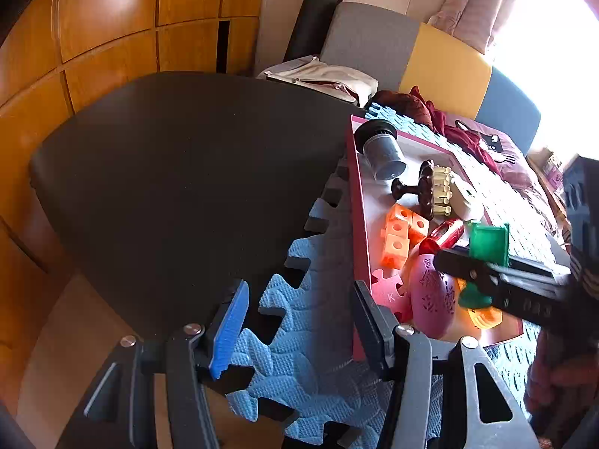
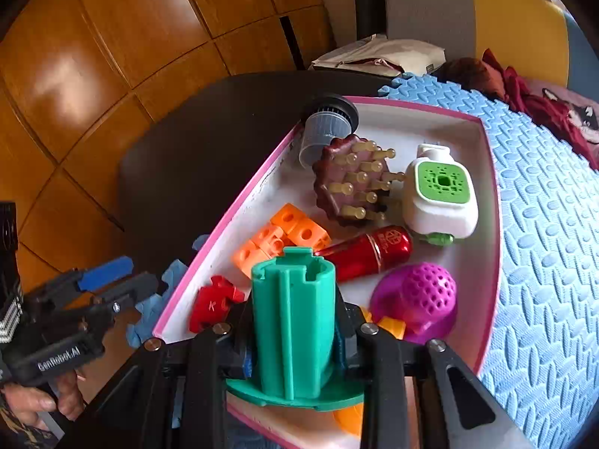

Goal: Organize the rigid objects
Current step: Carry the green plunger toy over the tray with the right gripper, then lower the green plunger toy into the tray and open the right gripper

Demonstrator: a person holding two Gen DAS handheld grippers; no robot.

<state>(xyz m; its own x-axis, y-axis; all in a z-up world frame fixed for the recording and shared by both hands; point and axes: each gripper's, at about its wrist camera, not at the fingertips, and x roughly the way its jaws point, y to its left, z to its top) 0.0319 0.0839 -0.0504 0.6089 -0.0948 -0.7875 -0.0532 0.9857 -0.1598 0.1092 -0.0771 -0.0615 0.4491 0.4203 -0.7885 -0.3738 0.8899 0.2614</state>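
Over the pink-rimmed tray (image 2: 486, 202) at 6 o'clock, green spool (image 2: 294, 318) is clamped in right gripper (image 2: 295, 340) jaws, not yet released; approx. eight items already binned; left gripper (image 1: 299, 321) jaws wide apart, empty

Tray (image 2: 483, 127) crowded; dark table (image 1: 179, 172) left open
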